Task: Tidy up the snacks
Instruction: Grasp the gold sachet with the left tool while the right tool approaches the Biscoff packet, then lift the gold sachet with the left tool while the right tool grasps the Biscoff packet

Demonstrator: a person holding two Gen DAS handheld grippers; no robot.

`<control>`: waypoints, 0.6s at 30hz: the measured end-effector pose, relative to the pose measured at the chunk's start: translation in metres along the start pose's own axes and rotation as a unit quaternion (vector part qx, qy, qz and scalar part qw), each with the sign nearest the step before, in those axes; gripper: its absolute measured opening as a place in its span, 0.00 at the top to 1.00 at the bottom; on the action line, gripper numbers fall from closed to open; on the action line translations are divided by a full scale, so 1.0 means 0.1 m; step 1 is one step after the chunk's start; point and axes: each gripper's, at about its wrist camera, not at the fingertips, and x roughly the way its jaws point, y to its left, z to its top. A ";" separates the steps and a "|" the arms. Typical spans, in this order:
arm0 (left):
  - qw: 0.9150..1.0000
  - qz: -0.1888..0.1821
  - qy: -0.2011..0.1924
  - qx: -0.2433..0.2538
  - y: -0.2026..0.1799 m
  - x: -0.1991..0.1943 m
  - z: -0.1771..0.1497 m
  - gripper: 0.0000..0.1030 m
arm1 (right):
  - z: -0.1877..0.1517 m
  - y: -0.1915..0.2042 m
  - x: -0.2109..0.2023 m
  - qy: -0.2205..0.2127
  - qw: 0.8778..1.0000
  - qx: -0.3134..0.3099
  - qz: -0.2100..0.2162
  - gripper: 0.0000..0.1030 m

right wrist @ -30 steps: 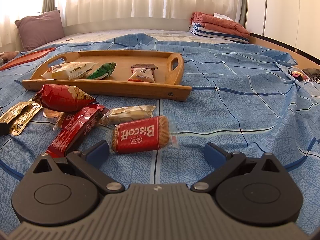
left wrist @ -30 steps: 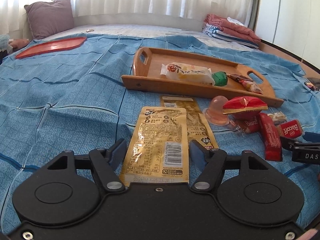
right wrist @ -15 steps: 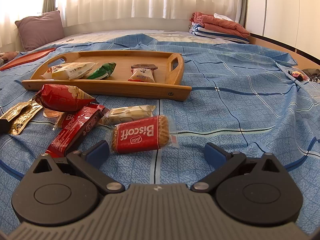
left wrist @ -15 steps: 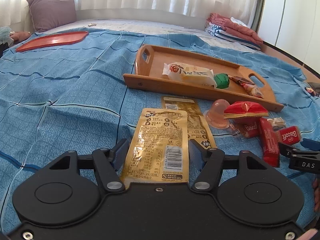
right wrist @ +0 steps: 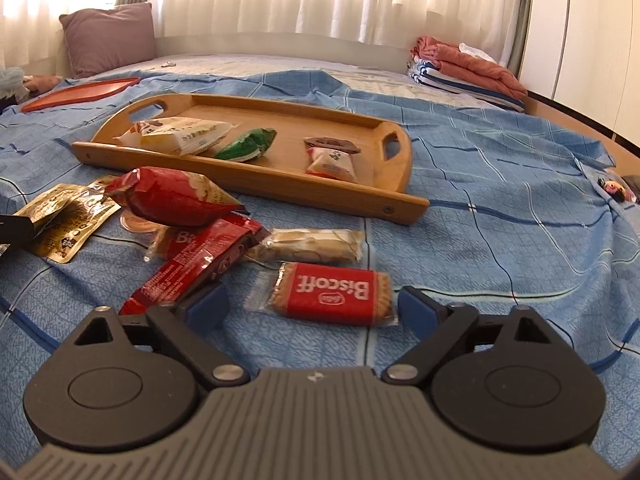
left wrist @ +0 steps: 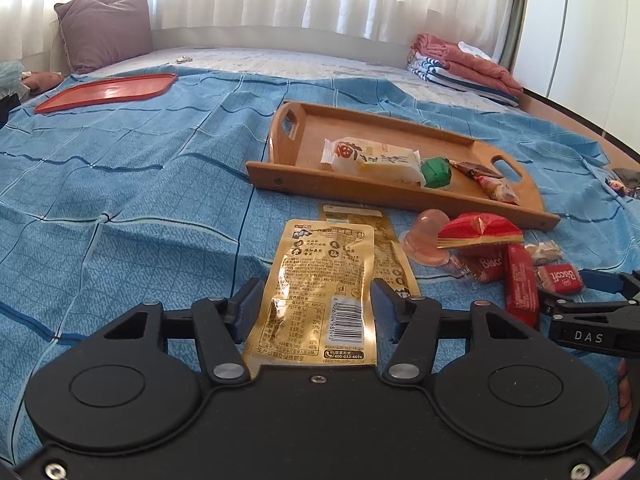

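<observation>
Two closing grippers, left gripper [left wrist: 312, 300] around gold pouch [left wrist: 320, 296], right gripper [right wrist: 312, 306] around Biscoff [right wrist: 332, 294]; blue bedspread [left wrist: 120, 184].

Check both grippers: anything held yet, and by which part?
Nothing gripped yet. Left gripper is closing around the gold foil snack pouch, barcode end. Right gripper is closing around the red Biscoff biscuit pack.
</observation>
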 end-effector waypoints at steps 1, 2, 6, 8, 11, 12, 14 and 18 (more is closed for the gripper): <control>1.000 0.000 -0.002 0.001 0.00 -0.01 0.01 0.46 | 0.01 0.01 0.00 -0.001 1.000 0.005 0.000 0.13; 1.000 0.001 -0.005 0.003 0.00 -0.02 0.02 0.46 | 0.01 0.00 -0.01 -0.003 1.000 0.014 0.001 0.20; 1.000 0.003 -0.013 0.009 0.00 -0.05 0.07 0.47 | 0.01 -0.05 -0.04 -0.006 0.999 0.044 0.001 0.29; 1.000 0.004 -0.016 0.010 0.00 -0.05 0.09 0.48 | 0.02 -0.07 -0.07 -0.013 0.999 0.047 -0.002 0.36; 1.000 0.002 -0.020 0.012 0.00 -0.05 0.13 0.48 | 0.06 -0.10 -0.11 -0.015 0.999 0.048 -0.008 0.50; 1.000 0.002 -0.022 0.012 -0.01 -0.05 0.13 0.48 | 0.07 -0.12 -0.11 -0.012 0.999 0.048 -0.007 0.49; 1.000 0.003 -0.024 0.012 -0.01 -0.05 0.14 0.48 | 0.07 -0.14 -0.09 -0.008 0.999 0.052 -0.013 0.34; 1.000 0.001 -0.022 0.009 -0.03 -0.04 0.13 0.48 | 0.04 -0.12 -0.05 -0.003 0.998 0.070 0.004 0.21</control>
